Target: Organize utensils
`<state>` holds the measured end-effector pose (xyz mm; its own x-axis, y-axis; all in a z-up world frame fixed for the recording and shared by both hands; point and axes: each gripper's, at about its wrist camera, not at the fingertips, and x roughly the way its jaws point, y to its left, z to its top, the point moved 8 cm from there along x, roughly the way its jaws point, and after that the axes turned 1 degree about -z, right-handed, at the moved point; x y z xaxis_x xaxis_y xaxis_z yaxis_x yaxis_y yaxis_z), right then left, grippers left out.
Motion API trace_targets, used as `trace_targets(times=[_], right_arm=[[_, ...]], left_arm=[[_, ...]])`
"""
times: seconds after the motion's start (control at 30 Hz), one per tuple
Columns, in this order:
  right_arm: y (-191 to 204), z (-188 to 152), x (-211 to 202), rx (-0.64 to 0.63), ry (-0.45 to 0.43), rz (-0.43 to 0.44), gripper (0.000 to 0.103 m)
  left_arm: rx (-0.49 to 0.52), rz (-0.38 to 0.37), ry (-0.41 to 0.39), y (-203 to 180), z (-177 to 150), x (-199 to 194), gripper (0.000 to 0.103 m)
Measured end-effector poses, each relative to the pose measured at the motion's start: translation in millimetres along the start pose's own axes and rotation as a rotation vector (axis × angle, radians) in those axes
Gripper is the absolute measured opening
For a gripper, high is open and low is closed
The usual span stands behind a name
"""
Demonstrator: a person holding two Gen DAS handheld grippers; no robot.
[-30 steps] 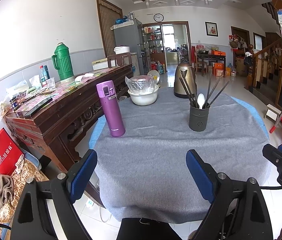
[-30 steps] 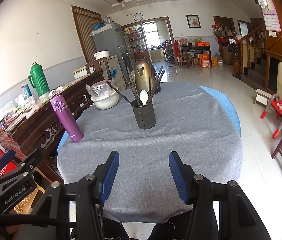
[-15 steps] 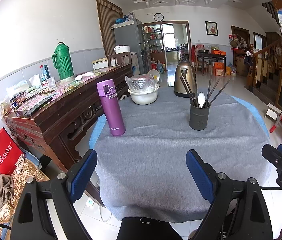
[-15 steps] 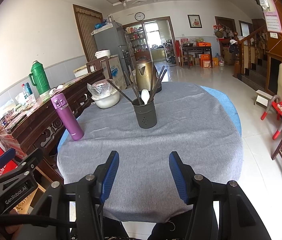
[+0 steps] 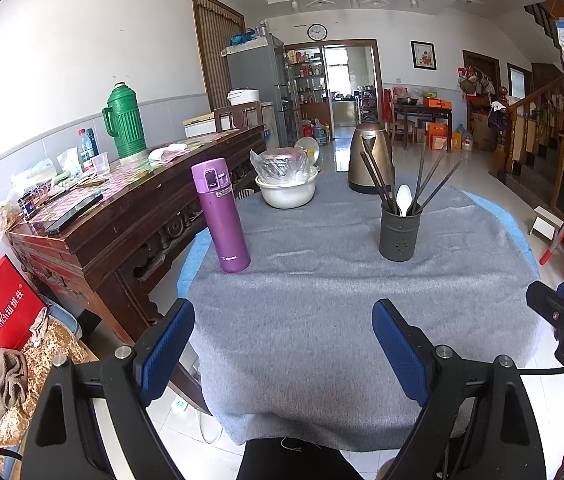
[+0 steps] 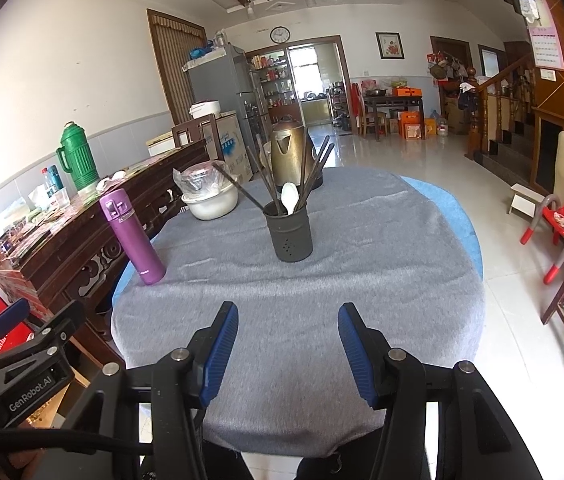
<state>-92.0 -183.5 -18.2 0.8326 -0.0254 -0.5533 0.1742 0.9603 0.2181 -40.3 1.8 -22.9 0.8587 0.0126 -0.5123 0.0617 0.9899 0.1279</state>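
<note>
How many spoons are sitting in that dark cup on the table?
1. A white spoon stands bowl-up in the cup, among dark chopsticks near the table's middle. Others could be hidden inside the cup.

"GenRobot.AI" on left gripper (image 6: 30, 394)

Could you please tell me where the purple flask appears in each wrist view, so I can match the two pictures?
Left wrist view: the purple flask stands upright left of centre, on the grey tablecloth's left edge.
Right wrist view: the purple flask leans with the lens at centre-left, near the cloth's left edge.
Shared landmark: the dark utensil holder, to the flask's right in both.
</note>
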Motion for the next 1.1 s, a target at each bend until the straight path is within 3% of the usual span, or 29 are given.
trace_targets(times=[0.7,1.1], right_arm=[[5,49,41,-0.026,0.016,-0.037,0.056],[3,72,64,-0.038,0.030,-0.063,0.056]], left_arm=[[-0.015,0.019,0.022,7,40,41,0.091],[-0.021,-0.013,0.029,-3,70,65,0.091]])
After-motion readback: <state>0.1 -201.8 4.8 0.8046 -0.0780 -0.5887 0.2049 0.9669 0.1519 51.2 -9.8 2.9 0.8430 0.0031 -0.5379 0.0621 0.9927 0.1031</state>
